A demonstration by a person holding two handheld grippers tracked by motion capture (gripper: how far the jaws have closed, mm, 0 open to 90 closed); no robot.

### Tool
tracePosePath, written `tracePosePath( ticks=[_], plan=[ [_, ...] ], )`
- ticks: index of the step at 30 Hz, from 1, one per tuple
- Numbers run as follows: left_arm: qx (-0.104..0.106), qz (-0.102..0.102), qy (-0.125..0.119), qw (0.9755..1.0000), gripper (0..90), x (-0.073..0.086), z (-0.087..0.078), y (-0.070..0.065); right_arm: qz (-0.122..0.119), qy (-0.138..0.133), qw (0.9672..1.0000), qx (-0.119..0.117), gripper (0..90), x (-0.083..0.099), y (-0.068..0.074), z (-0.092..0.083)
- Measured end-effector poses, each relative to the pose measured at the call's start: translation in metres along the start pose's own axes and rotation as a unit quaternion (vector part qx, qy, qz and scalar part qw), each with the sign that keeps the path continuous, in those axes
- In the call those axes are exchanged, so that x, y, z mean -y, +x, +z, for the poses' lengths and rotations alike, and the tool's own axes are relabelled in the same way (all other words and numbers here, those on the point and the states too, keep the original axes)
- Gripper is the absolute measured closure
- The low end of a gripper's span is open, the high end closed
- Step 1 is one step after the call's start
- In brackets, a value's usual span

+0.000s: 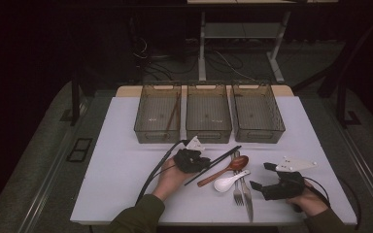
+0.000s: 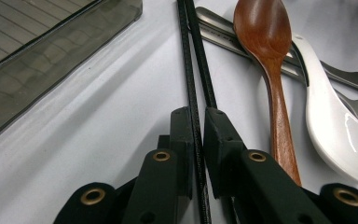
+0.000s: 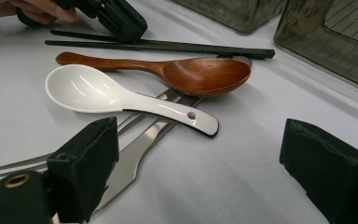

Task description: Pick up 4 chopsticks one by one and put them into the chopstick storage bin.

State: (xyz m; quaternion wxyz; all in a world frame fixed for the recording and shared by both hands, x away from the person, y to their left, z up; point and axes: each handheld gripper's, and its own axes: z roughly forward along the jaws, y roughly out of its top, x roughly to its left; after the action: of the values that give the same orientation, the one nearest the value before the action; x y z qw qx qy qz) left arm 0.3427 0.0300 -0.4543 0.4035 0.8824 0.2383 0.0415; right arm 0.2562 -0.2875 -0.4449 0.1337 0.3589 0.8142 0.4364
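A pair of black chopsticks [image 1: 218,161] lies slanted on the white table [image 1: 121,165]. My left gripper [image 1: 192,160] is shut on their near end; in the left gripper view the pads [image 2: 182,135] press the chopsticks [image 2: 193,70] from both sides. Beside them are a brown wooden spoon [image 1: 230,166], a white ceramic spoon [image 1: 228,182], a metal fork [image 1: 237,191] and a knife [image 1: 247,196]. My right gripper [image 1: 262,175] rests at the right with its jaws wide open and nothing between them. In the right gripper view the white spoon [image 3: 98,93] and wooden spoon [image 3: 200,74] lie just ahead.
Three smoky translucent bins stand in a row at the back: left [image 1: 148,116], middle [image 1: 208,132], right [image 1: 257,132]. Thin brown sticks [image 1: 173,114] lie in the left bin. The table's front edge runs just under the person's forearms.
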Motion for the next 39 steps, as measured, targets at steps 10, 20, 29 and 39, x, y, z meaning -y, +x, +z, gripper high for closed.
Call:
tracePosePath(
  ticks=[10, 20, 29, 39],
  plan=[
    [-0.024, 0.009, 0.008, 0.9996, 84.8, -0.001, 0.001, -0.006, 0.0, 0.0, 1.0, 0.0, 11.5, 0.0, 0.0, 0.0],
    [-0.028, -0.002, 0.002, 0.9996, 85.4, 0.0, 0.001, -0.007, -0.002, -0.001, 1.0, -0.001, 11.5, 0.0, -0.001, 0.0],
    [-0.03, -0.008, -0.013, 0.9994, 85.5, 0.0, -0.002, -0.005, -0.002, -0.003, 1.0, -0.001, 11.5, 0.0, -0.001, -0.001],
    [-0.02, -0.011, -0.027, 0.9994, 85.4, -0.002, -0.013, -0.002, -0.003, -0.004, 1.0, -0.001, 11.5, 0.0, -0.001, -0.002]
  ],
)
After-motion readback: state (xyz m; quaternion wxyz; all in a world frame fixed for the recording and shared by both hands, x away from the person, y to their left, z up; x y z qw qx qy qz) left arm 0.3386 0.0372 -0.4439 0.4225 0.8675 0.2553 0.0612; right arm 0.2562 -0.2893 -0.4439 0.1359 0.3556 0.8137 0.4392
